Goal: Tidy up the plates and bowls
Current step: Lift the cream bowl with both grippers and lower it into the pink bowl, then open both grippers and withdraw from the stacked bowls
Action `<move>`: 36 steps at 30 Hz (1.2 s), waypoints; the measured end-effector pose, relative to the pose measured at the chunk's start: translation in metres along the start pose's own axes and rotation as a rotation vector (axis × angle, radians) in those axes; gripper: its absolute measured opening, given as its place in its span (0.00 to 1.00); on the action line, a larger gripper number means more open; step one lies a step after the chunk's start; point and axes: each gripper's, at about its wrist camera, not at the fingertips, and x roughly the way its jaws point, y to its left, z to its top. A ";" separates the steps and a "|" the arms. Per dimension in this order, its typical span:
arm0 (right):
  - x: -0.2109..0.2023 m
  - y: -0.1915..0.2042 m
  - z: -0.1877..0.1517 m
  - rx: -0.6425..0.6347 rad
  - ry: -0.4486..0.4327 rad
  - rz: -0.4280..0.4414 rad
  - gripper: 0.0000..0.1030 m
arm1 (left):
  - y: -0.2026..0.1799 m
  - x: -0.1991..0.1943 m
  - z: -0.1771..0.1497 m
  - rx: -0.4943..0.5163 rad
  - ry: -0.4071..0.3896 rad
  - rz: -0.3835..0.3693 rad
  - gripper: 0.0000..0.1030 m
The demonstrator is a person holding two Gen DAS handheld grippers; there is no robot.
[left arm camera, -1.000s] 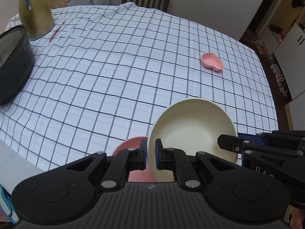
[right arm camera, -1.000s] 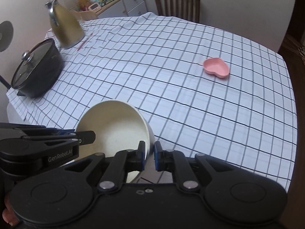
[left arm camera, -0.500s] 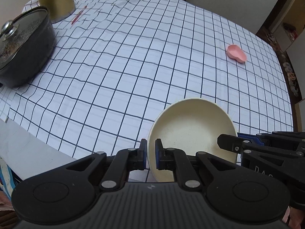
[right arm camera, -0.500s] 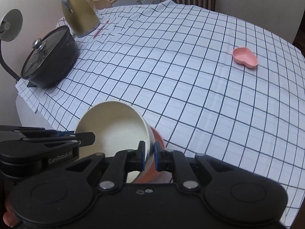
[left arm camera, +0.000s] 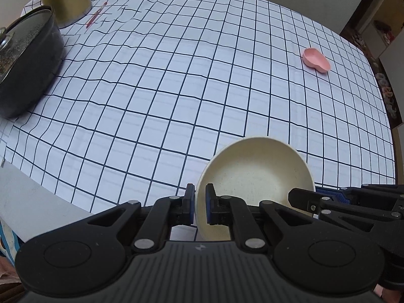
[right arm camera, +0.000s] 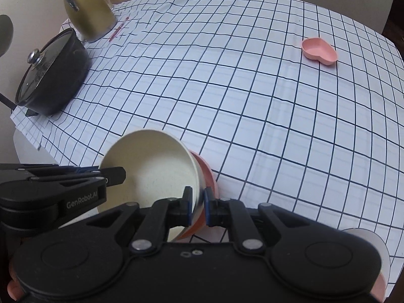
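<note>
A cream bowl [left arm camera: 255, 176] is held tilted above the table's near edge. My left gripper [left arm camera: 200, 205] is shut on its left rim. My right gripper [right arm camera: 197, 205] is shut on the opposite rim, clamping the cream bowl [right arm camera: 151, 169] together with a pink bowl [right arm camera: 205, 176] nested under it. The pink bowl is hidden in the left wrist view. A small pink heart-shaped dish [left arm camera: 315, 60] sits at the far right of the checked tablecloth, also in the right wrist view [right arm camera: 319, 51].
A black lidded pot [right arm camera: 51, 75] stands at the left edge, with a gold kettle [right arm camera: 87, 12] and a red pen [right arm camera: 117, 31] behind it. A pale round object [right arm camera: 371, 250] lies at the near right. A wooden chair stands beyond the table.
Both grippers have lifted and drawn back with the bowls, so more of the table shows. The pink bowl, seen under the cream bowl a second ago, is now hidden in the left view.
</note>
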 end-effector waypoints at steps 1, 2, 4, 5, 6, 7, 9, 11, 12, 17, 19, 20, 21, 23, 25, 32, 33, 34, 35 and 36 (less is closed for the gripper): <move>0.001 -0.001 0.000 0.004 0.004 0.002 0.08 | 0.000 0.001 0.000 0.003 0.002 -0.001 0.08; 0.001 -0.001 0.000 0.006 0.008 0.001 0.08 | 0.000 0.002 0.000 0.004 0.004 -0.002 0.08; 0.003 -0.001 -0.001 0.007 0.015 -0.001 0.08 | -0.001 0.003 0.000 0.007 0.007 -0.001 0.08; 0.003 -0.001 -0.001 0.007 0.017 -0.001 0.08 | -0.001 0.004 0.000 0.010 0.006 0.000 0.08; 0.004 -0.001 -0.001 0.007 0.018 -0.002 0.08 | -0.001 0.004 0.000 0.011 0.005 0.000 0.08; 0.005 -0.001 -0.001 0.008 0.019 -0.002 0.08 | -0.001 0.004 0.000 0.009 0.006 -0.001 0.08; 0.006 -0.002 0.000 0.015 0.020 0.000 0.08 | -0.001 0.005 0.001 0.006 0.007 -0.002 0.08; 0.006 -0.003 0.000 0.021 0.022 0.003 0.08 | 0.000 0.007 0.001 0.001 0.011 -0.006 0.08; 0.006 -0.004 0.001 0.023 0.023 0.005 0.09 | 0.001 0.008 0.001 0.001 0.013 -0.010 0.08; 0.006 -0.003 0.001 0.024 0.016 0.010 0.16 | 0.002 0.006 0.001 0.000 0.002 -0.011 0.08; 0.005 -0.003 0.001 0.028 0.012 0.015 0.18 | 0.001 0.002 0.001 0.003 -0.012 -0.008 0.08; 0.004 -0.003 0.002 0.027 0.008 0.017 0.19 | 0.001 0.001 0.001 0.002 -0.018 -0.009 0.08; 0.002 -0.002 0.002 0.026 0.004 0.017 0.20 | 0.001 -0.002 0.002 0.002 -0.025 -0.011 0.08; -0.003 -0.002 0.003 0.021 -0.005 0.024 0.20 | 0.001 -0.007 0.002 0.009 -0.047 -0.009 0.08; -0.008 -0.001 0.004 0.011 -0.018 0.027 0.22 | 0.001 -0.013 0.002 0.023 -0.071 -0.011 0.08; -0.029 -0.002 0.007 -0.011 -0.050 0.046 0.26 | -0.003 -0.032 0.001 0.052 -0.128 -0.044 0.09; -0.032 -0.003 0.007 -0.011 -0.055 0.048 0.27 | -0.004 -0.034 0.002 0.054 -0.134 -0.049 0.10; -0.036 -0.004 0.007 -0.011 -0.062 0.048 0.28 | -0.006 -0.036 0.003 0.058 -0.143 -0.053 0.11; -0.040 -0.005 0.008 -0.011 -0.070 0.048 0.29 | -0.008 -0.038 0.003 0.062 -0.152 -0.057 0.12; -0.043 -0.007 0.008 -0.013 -0.078 0.047 0.30 | -0.011 -0.040 0.004 0.069 -0.161 -0.060 0.12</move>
